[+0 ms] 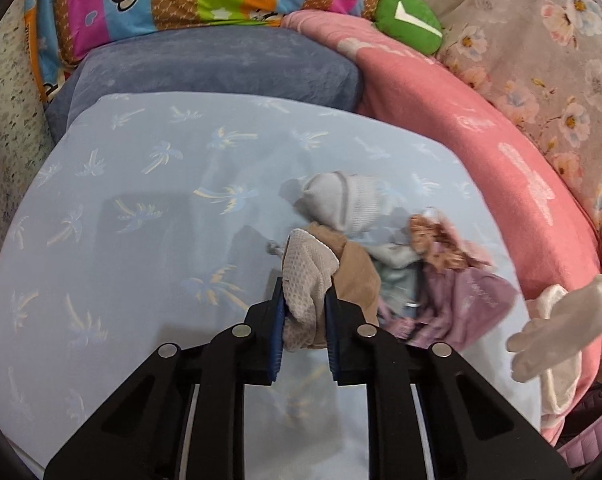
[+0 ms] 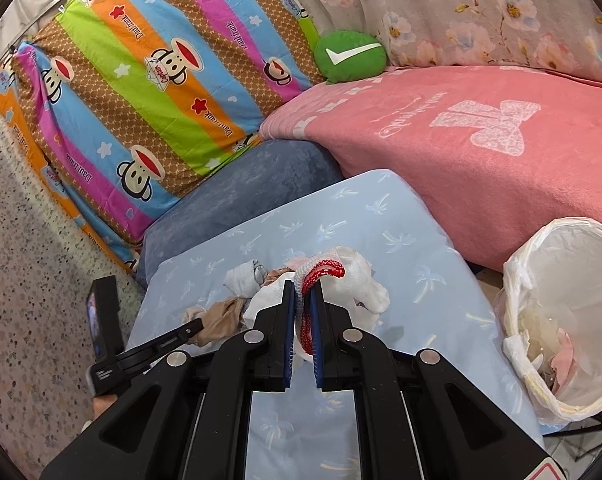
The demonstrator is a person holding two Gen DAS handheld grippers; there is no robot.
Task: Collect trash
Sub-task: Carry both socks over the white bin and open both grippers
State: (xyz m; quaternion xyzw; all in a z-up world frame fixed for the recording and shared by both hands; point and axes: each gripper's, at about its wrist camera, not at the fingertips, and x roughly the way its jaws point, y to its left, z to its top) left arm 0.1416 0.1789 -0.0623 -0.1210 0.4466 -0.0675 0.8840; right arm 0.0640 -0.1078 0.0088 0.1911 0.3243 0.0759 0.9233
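Note:
A heap of small cloth items lies on a light-blue palm-print pillow (image 1: 141, 200). In the left wrist view my left gripper (image 1: 305, 292) is shut on a beige mesh-knit sock (image 1: 307, 276) that overlaps a tan piece (image 1: 357, 276). Beyond it lie a grey ribbed sock (image 1: 341, 200) and a mauve cloth (image 1: 469, 296). In the right wrist view my right gripper (image 2: 303, 286) is shut on a red-and-white knit sock (image 2: 325, 270), with white cloth (image 2: 361, 280) behind it. The left gripper (image 2: 197, 326) shows there at the left, touching a tan sock (image 2: 221, 318).
A bin with a white plastic liner (image 2: 517, 280) stands right of the pillow, paper scraps inside. A pink blanket (image 2: 481, 152), a grey-blue cushion (image 2: 241, 188), a striped monkey-print pillow (image 2: 141, 92) and a green tick cushion (image 2: 351, 56) ring the pillow. Speckled floor (image 2: 29, 260) lies left.

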